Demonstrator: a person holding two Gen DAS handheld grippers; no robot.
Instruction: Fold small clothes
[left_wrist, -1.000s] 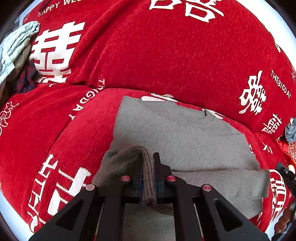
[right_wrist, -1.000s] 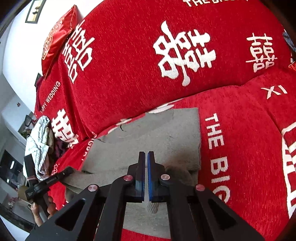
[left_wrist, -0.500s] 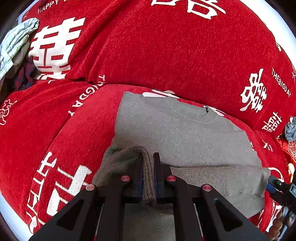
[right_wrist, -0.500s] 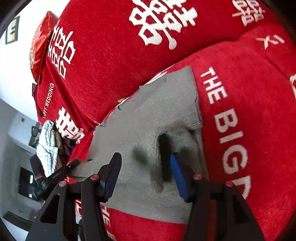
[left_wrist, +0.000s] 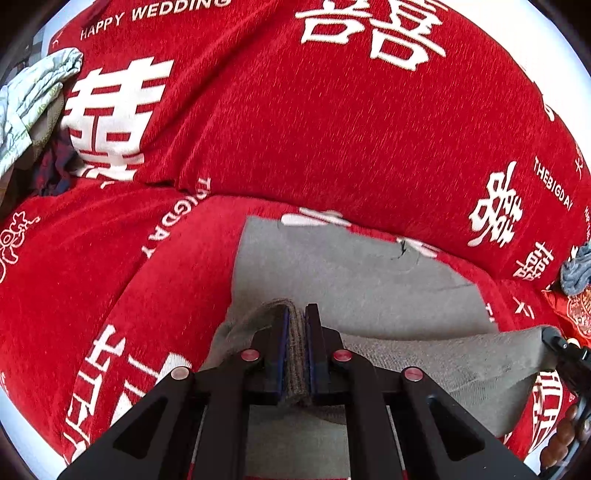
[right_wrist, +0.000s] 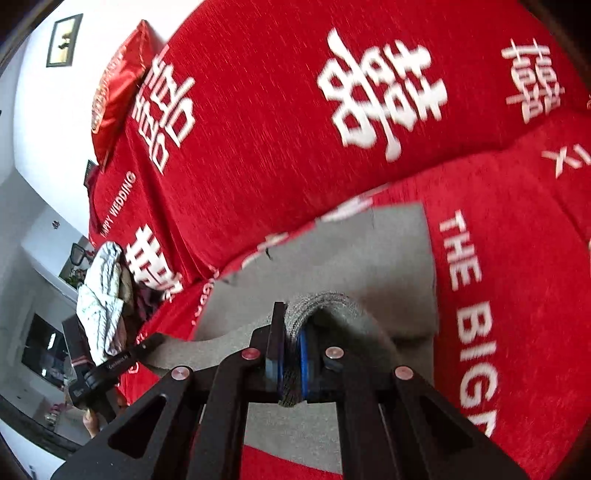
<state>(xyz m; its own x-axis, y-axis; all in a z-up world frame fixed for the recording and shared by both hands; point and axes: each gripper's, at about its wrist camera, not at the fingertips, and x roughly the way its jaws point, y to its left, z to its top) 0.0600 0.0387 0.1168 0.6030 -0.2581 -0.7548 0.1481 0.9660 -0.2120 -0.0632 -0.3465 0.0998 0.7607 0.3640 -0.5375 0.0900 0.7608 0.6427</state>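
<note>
A small grey knit sweater (left_wrist: 343, 273) lies flat on the red sofa seat, neck toward the backrest. My left gripper (left_wrist: 296, 314) is shut on its left hem corner, a thick fold of knit between the pads. My right gripper (right_wrist: 291, 325) is shut on the right hem corner, and it also shows at the right edge of the left wrist view (left_wrist: 554, 343). The lifted hem (left_wrist: 461, 358) stretches between the two grippers above the sweater's body (right_wrist: 362, 251). My left gripper shows at the left of the right wrist view (right_wrist: 147, 341).
The red sofa cover (left_wrist: 332, 122) with white lettering covers seat and backrest. A pile of other clothes (left_wrist: 33, 110) lies at the sofa's left end and also shows in the right wrist view (right_wrist: 101, 291). A red cushion (right_wrist: 114, 88) tops the backrest. A blue-grey cloth (left_wrist: 578, 273) lies at right.
My right gripper opened about half a second ago above the sweater and has now shut on the right hem corner and lifted it. My left gripper kept its hold, barely moving.
</note>
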